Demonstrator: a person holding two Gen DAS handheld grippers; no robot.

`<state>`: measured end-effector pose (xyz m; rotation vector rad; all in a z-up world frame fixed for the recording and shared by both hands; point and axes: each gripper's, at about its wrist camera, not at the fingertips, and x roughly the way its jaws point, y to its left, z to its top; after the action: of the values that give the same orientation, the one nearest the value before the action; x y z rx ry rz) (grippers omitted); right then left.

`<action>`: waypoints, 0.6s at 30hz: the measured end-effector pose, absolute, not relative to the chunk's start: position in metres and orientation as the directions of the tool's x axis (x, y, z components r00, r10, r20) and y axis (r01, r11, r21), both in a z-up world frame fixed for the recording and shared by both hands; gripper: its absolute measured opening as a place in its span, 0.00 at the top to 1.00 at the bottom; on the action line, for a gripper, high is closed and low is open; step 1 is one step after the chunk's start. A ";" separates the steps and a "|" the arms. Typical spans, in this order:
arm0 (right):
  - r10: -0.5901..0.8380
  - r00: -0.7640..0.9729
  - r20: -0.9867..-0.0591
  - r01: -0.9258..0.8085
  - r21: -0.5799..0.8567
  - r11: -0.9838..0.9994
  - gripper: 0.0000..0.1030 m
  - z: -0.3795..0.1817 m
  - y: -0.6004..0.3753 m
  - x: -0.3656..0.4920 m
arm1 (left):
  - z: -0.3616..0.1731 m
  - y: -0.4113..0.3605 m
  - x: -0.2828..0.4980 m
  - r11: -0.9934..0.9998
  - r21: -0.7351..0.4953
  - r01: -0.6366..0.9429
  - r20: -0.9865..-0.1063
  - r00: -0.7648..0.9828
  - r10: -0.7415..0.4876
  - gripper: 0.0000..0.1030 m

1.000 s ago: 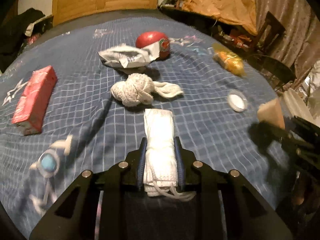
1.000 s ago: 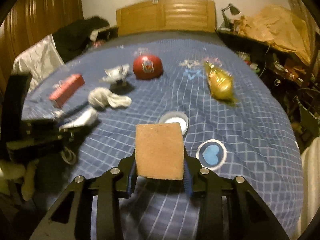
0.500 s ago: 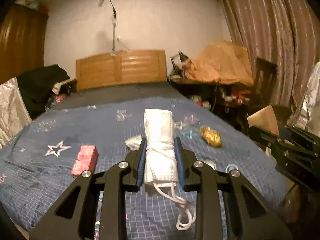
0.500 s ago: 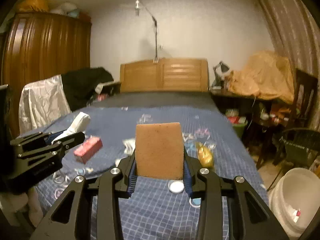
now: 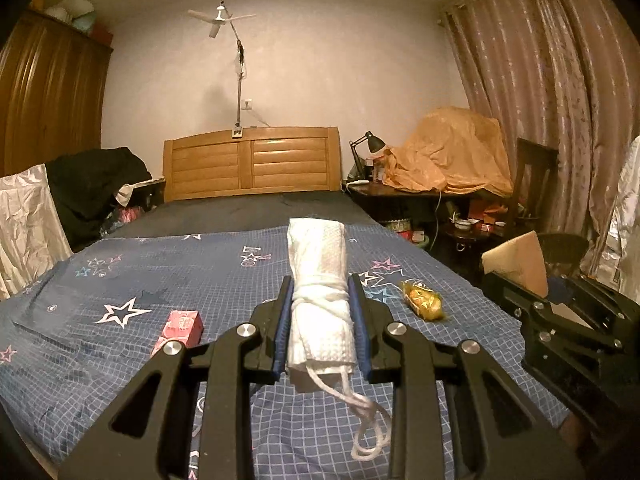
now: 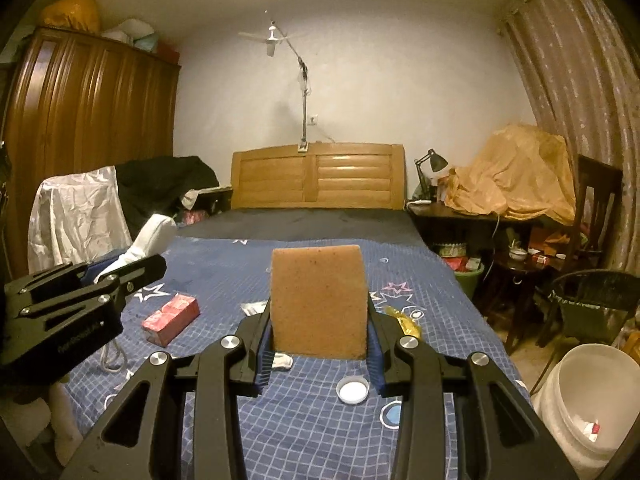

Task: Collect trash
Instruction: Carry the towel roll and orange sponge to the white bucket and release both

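Note:
My left gripper (image 5: 320, 300) is shut on a rolled white cloth (image 5: 318, 280) tied with string, held up above the blue bed (image 5: 120, 280). My right gripper (image 6: 318, 320) is shut on a brown sponge (image 6: 318, 304), also raised above the bed (image 6: 440, 320). On the bed lie a red box (image 5: 182, 326), seen too in the right wrist view (image 6: 170, 318), a yellow wrapper (image 5: 422, 300), a white cap (image 6: 352, 389) and a crumpled white scrap (image 6: 252, 307). The right gripper shows in the left wrist view (image 5: 560, 320), the left one in the right wrist view (image 6: 80, 292).
A white bucket (image 6: 592, 400) stands on the floor at the bed's right, with bits inside. A dark chair (image 6: 588, 304), a cluttered desk (image 6: 480, 216) and a wooden headboard (image 6: 318, 176) ring the bed. A wardrobe (image 6: 80, 128) stands at left.
Both grippers have lifted and tilted up from looking down at the bed to looking level across the room, each keeping its hold. In the last half second they barely moved.

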<state>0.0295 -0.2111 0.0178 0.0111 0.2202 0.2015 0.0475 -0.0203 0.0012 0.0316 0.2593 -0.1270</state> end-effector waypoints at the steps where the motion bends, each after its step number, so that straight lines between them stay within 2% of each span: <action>1: 0.194 0.958 -0.211 -0.191 0.035 0.981 0.63 0.017 -0.212 0.029 | 0.000 -0.021 0.048 0.991 0.018 0.130 -0.257 0.959 -0.121 0.75; 11: 0.158 0.971 -0.180 -0.152 0.049 0.987 0.63 0.015 -0.215 0.033 | -0.010 -0.023 0.053 0.993 0.032 0.115 -0.272 0.957 -0.102 0.75; 18: 0.169 0.966 -0.197 -0.163 0.047 0.985 0.63 0.012 -0.210 0.033 | -0.011 -0.027 0.053 0.993 0.047 0.107 -0.275 0.957 -0.090 0.75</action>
<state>0.0328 -0.2101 0.0118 0.0306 0.2020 0.1683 0.0527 -0.0265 -0.0109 0.0617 0.2761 -0.1002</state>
